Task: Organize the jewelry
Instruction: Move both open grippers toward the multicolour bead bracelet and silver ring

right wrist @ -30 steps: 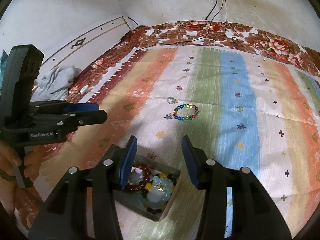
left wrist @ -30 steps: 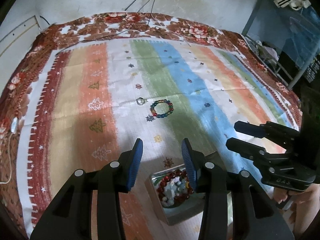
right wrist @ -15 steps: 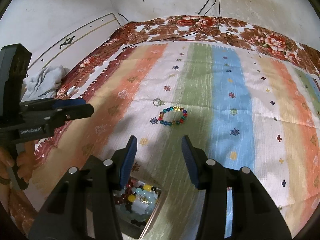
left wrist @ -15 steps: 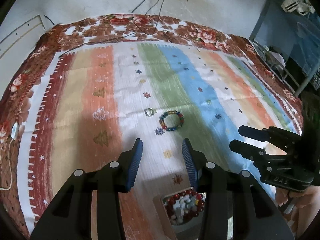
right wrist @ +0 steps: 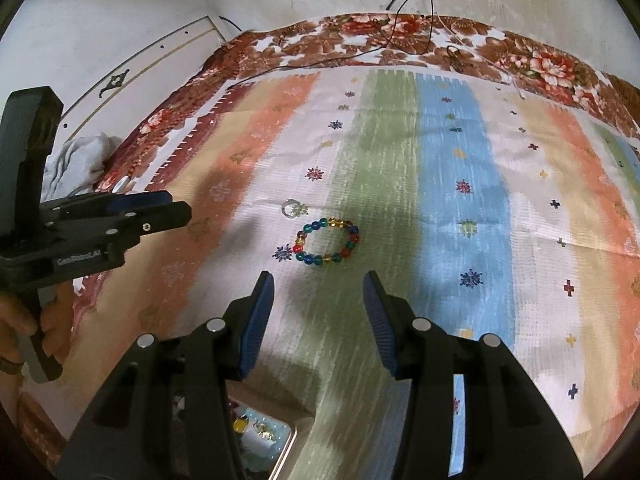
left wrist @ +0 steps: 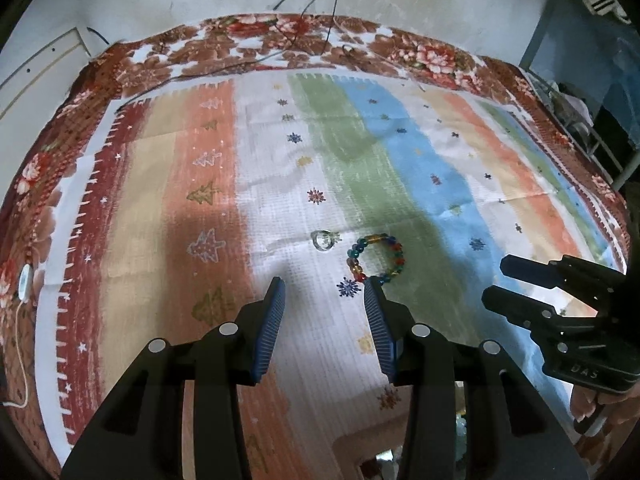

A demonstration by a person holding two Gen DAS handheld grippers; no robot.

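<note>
A bracelet of coloured glass beads (left wrist: 377,257) (right wrist: 328,241) lies flat on the striped cloth, with a small silver ring (left wrist: 323,239) (right wrist: 291,208) just to its left. My left gripper (left wrist: 323,292) is open and empty; its right fingertip is just short of the bracelet in the left wrist view. My right gripper (right wrist: 319,285) is also open and empty, a short way in front of the bracelet. A tray of jewelry (right wrist: 260,436) shows at the bottom edge, mostly hidden behind the fingers. Each gripper appears in the other's view: the right gripper (left wrist: 560,312), the left gripper (right wrist: 100,220).
The striped cloth (left wrist: 360,152) covers a floral blanket (left wrist: 256,40) on a bed against a white wall. Black cables (right wrist: 400,20) trail across the far edge. A grey cloth bundle (right wrist: 76,164) lies off the left side. A blue cabinet (left wrist: 592,40) stands at the right.
Both grippers have moved forward over the cloth toward the bracelet and ring. The jewelry tray has slid down to the bottom edge of both views. Jaw gaps are unchanged.
</note>
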